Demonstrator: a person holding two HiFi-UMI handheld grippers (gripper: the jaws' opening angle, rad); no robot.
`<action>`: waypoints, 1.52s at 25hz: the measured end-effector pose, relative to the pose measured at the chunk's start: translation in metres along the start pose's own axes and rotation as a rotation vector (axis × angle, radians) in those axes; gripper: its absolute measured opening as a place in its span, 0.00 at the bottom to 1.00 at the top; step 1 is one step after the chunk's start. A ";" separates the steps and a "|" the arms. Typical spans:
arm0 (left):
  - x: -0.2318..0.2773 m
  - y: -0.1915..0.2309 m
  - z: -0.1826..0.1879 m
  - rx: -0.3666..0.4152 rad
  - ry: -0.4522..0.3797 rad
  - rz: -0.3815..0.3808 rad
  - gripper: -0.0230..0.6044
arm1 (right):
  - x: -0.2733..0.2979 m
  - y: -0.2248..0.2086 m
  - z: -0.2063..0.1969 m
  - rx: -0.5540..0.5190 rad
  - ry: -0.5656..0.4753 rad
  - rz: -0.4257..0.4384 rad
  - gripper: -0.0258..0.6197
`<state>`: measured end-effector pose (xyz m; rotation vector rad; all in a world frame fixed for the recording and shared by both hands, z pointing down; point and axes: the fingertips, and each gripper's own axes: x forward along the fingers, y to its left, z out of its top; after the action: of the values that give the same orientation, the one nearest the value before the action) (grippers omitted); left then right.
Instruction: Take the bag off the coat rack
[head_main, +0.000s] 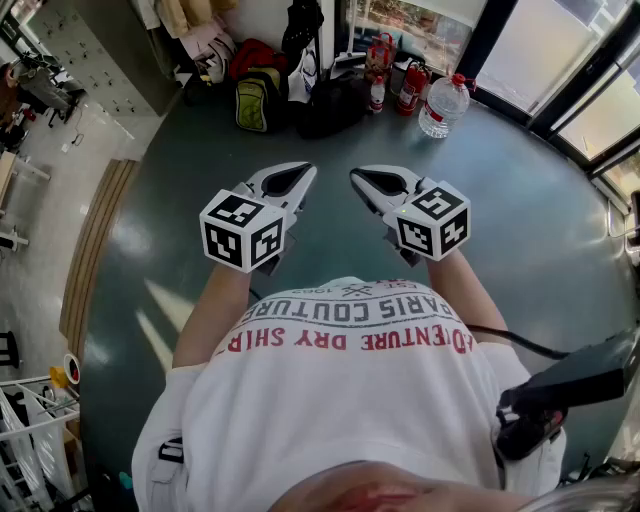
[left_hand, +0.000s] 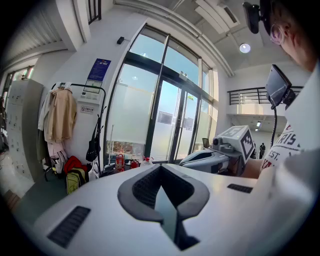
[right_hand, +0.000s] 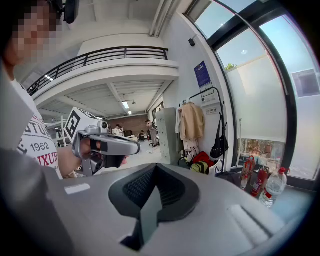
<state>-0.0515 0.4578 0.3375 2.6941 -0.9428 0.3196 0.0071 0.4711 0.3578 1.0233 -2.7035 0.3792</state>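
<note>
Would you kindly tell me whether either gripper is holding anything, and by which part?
Nothing is held. The left gripper and right gripper are both shut and empty; the black bag hangs on the coat rack.

Bright daylight floods through the tall windows (left_hand: 165, 105), glinting off the floor (head_main: 150, 300); fisheye edges bend and darken

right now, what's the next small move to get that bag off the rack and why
Probably walk toward the coat rack with both grippers raised. The black bag hangs from it well ahead, far out of reach, while the left gripper and right gripper are both shut and empty.
</note>
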 end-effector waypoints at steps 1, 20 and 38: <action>-0.001 0.001 -0.002 0.001 0.000 -0.003 0.04 | 0.001 0.002 0.000 -0.003 -0.002 -0.002 0.04; -0.053 0.038 -0.014 -0.009 -0.004 -0.016 0.04 | 0.051 0.057 0.014 -0.016 -0.008 0.014 0.04; -0.071 0.106 -0.069 -0.059 0.055 -0.073 0.04 | 0.119 0.062 -0.029 0.078 0.055 -0.045 0.04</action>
<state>-0.1811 0.4411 0.4002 2.6448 -0.8231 0.3434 -0.1186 0.4522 0.4103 1.0764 -2.6309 0.5009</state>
